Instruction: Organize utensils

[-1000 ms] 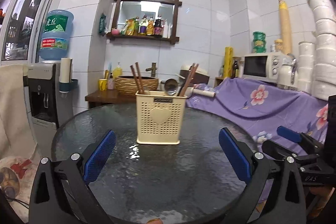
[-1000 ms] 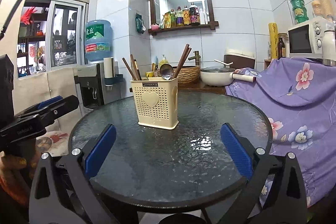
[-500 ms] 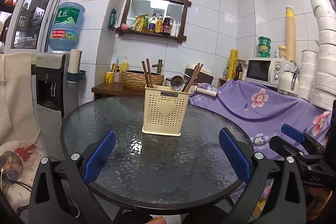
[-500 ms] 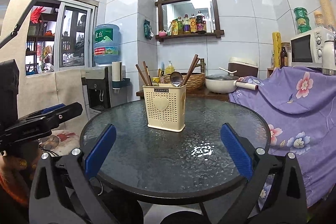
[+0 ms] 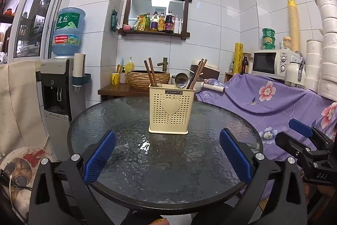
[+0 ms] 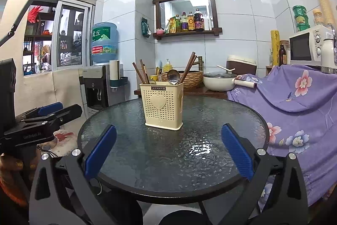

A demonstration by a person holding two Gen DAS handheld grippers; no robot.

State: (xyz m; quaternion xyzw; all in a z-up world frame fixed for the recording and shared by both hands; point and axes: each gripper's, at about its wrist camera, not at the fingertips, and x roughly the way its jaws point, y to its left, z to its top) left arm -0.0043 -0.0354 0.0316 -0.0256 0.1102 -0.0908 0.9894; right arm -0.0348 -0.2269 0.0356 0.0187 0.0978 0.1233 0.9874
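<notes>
While both claws hang spread and empty over the near rim of the round glass bench (image 5: 118, 119), the caddy (image 5: 171, 111) stands upright at 12 o'clock from the left claw (image 5: 166, 158), well apart from its pads. From the right claw (image 6: 167, 150) the caddy (image 6: 162, 107) sits at about 12 o'clock too, near the bench's middle. Chopsticks (image 5: 150, 72) lean at its left, more chopsticks (image 5: 197, 73) at its right, and a spoon (image 5: 181, 79) stands between them. Bare glass lies all round the caddy; purple floral cloth (image 5: 273, 96) borders the bench at 3 o'clock. Its label reads "JIANHAO" (image 5: 173, 92). The left claw, seen in the right view at 9 o'clock, bears "GenRobot.AI" (image 6: 33, 135).
</notes>
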